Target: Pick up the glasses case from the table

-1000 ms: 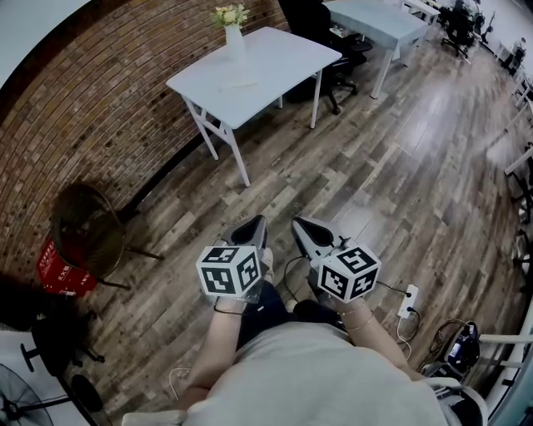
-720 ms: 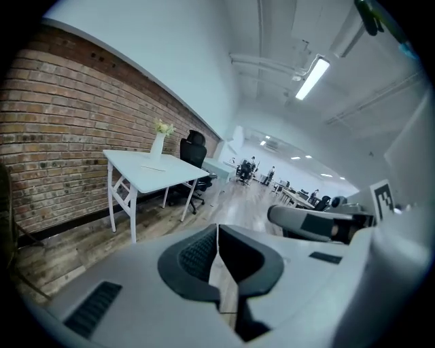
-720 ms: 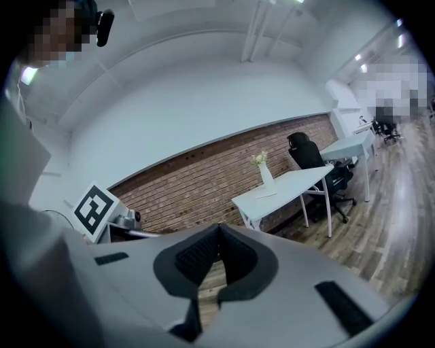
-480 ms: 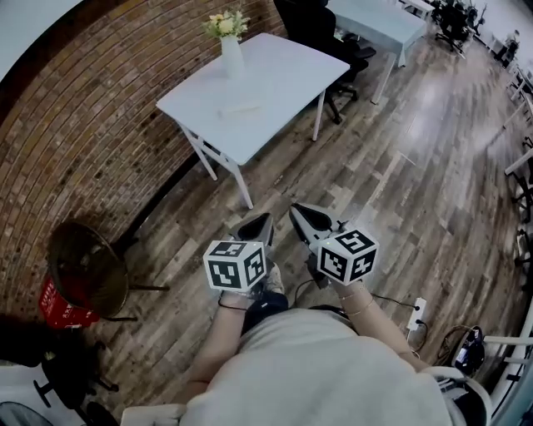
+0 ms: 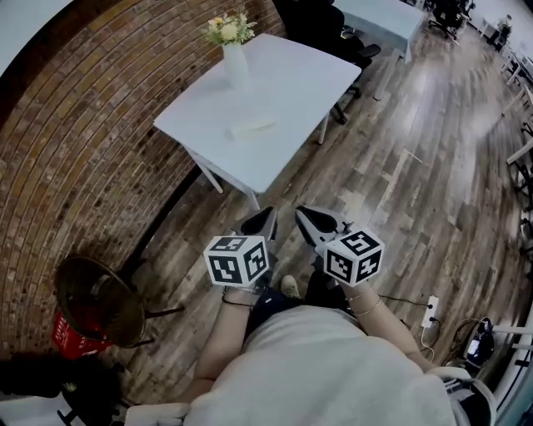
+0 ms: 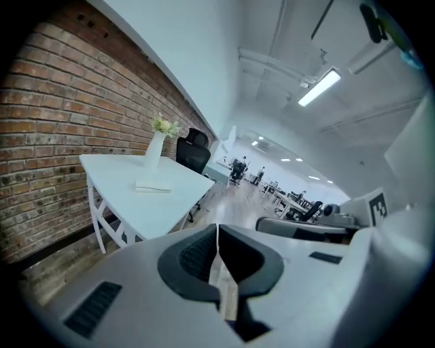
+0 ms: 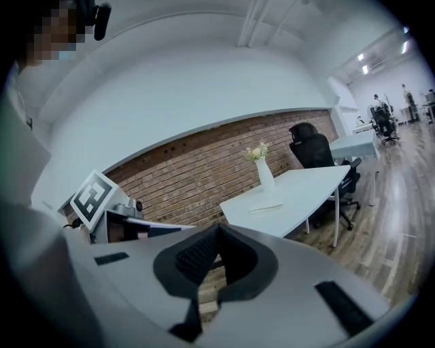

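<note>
A flat white glasses case (image 5: 251,127) lies on the white table (image 5: 291,91), a little in front of the vase. It also shows in the left gripper view as the glasses case (image 6: 152,187) and in the right gripper view as the glasses case (image 7: 266,206). My left gripper (image 5: 265,218) and right gripper (image 5: 305,216) are side by side over the wooden floor, short of the table's near corner. Both are shut with nothing between the jaws. The left gripper (image 6: 217,234) and the right gripper (image 7: 217,236) point toward the table.
A white vase with pale flowers (image 5: 233,52) stands at the table's back by the brick wall (image 5: 75,158). A black office chair (image 5: 321,25) sits behind the table. A dark wicker chair (image 5: 100,301) and a red box (image 5: 73,339) are at left, a power strip (image 5: 430,310) at right.
The person has walked forward toward the table, which now sits larger and closer in the head view. Both grippers came along, still shut and side by side.
</note>
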### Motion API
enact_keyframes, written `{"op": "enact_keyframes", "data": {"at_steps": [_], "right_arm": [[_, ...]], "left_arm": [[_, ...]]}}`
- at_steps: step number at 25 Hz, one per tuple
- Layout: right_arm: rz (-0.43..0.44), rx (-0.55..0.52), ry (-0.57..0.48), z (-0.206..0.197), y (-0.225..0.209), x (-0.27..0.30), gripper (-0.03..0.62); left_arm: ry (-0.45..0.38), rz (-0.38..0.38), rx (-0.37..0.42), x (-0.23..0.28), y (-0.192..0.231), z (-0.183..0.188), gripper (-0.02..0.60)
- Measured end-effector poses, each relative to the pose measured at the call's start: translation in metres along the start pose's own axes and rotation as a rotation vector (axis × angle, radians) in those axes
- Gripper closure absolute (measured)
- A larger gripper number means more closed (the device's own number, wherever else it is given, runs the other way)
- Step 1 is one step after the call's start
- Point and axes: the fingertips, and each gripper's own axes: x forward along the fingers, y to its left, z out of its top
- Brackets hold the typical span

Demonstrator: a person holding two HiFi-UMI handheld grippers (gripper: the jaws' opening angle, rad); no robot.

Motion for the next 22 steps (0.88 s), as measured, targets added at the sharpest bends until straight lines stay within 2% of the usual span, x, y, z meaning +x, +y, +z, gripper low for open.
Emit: {"op": "enact_keyframes", "data": {"at_steps": [6, 11, 17, 22], "right_arm": [[-0.001, -0.003, 0.016, 0.010, -0.024, 0.033, 0.595], [-0.008, 0.018, -0.013, 0.033, -0.067, 0.070, 0.595], [0.022, 0.002, -0.035, 0.080, -0.127, 0.126, 0.595], [0.088, 0.001, 0.001, 0.119, -0.175, 0.180, 0.595]], "left_arm": [[0.012, 0.006, -0.020, 0.028, 0.031, 0.015, 0.571], [0.007, 0.022, -0.029, 0.060, 0.058, 0.037, 0.571], [-0.017, 0.065, -0.005, 0.122, 0.096, 0.095, 0.571], [-0.024, 0.115, -0.020, 0.175, 0.128, 0.144, 0.571]]}}
